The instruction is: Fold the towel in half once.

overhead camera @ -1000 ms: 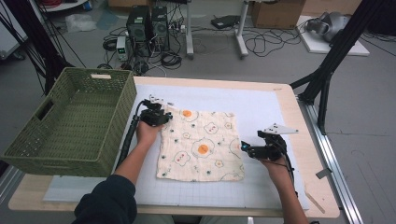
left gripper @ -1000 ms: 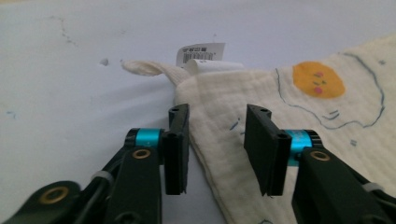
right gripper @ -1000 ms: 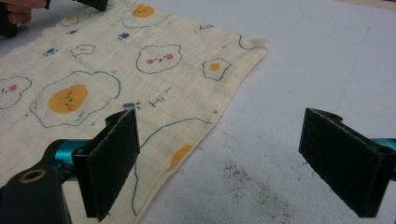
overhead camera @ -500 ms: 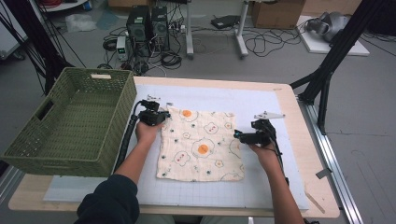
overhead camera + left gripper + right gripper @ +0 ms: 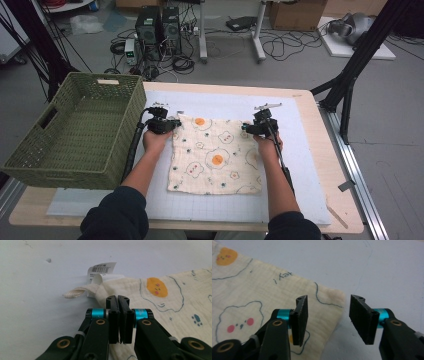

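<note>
Bare mat [image 5: 300, 165] flanks the cloth [image 5: 215, 157]; basket [image 5: 75, 130] crowds the left.

A cloth [image 5: 216, 156] lies mid-counter [image 5: 320, 165], a basket [image 5: 75, 130] at its nine o'clock, grippers at its far corners.

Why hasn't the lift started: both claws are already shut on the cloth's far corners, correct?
Not quite: the left claw is shut on the cloth, but the right gripper view shows the right claw open, straddling its corner without gripping.
</note>
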Demonstrator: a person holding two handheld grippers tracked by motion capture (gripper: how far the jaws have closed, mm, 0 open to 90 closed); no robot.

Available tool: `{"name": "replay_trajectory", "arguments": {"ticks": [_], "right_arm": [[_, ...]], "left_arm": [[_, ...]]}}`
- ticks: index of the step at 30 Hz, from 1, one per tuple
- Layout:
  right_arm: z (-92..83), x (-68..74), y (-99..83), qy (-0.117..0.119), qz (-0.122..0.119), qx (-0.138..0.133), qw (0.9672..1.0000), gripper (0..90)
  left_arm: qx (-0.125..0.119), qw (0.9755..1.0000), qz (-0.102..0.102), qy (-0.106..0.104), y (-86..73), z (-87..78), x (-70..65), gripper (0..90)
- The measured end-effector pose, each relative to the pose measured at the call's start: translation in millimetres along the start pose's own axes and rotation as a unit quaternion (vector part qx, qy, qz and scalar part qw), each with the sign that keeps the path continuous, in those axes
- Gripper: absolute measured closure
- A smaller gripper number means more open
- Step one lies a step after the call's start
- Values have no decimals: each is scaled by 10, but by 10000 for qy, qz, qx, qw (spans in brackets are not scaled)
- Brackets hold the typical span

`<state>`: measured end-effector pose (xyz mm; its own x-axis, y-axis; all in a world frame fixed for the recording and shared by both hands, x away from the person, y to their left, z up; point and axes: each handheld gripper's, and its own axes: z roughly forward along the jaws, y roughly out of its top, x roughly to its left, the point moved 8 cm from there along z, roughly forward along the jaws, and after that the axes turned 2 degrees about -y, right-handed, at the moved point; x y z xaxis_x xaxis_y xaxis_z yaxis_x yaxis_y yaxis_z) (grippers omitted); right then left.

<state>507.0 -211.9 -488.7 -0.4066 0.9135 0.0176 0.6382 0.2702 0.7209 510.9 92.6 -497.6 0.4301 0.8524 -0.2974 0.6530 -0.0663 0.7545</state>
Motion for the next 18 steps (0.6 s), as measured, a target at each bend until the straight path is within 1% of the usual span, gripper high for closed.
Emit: {"name": "replay_trajectory", "arguments": {"ticks": [2,3,4,5,7,9,10,11,13,14,15,16,18], "right_arm": [[63,14,-3,31,-20,50,10000,545],[88,33,-13,67,-18,101,9999,587],[114,50,-26,87,-85,139,9998,625],[123,57,-26,61,-143,119,9998,670],[118,74,-24,132,-108,130,9998,857],[115,89,-16,95,-225,151,9996,868],[110,90,-7,45,-304,130,9994,869],[90,88,18,19,-280,34,9996,870],[19,61,105,36,-11,-327,9995,871],[-17,55,155,9,12,-493,9988,871],[-46,51,198,5,-20,-600,9982,872],[-71,51,231,1,-40,-641,9979,871],[-105,57,278,-6,-110,-700,9975,871]], "left_arm": [[17,10000,87,5,-4,-1,-8,871],[21,10000,93,6,-5,-1,-9,871],[28,10000,93,-6,-6,-2,-8,871],[33,10000,92,-12,-5,-8,-3,872],[12,10000,54,-31,6,-26,14,873],[-106,9999,-35,-63,45,-60,28,874],[-206,9997,-79,-81,78,-80,33,874],[-318,9994,-110,-88,114,-104,40,874],[-543,9983,-205,-94,190,-151,57,873],[-636,9975,-288,-121,219,-171,61,874],[-696,9968,-366,-172,239,-189,64,874],[-746,9961,-431,-208,253,-203,64,874],[-825,9951,-460,-298,273,-227,56,873]]}}
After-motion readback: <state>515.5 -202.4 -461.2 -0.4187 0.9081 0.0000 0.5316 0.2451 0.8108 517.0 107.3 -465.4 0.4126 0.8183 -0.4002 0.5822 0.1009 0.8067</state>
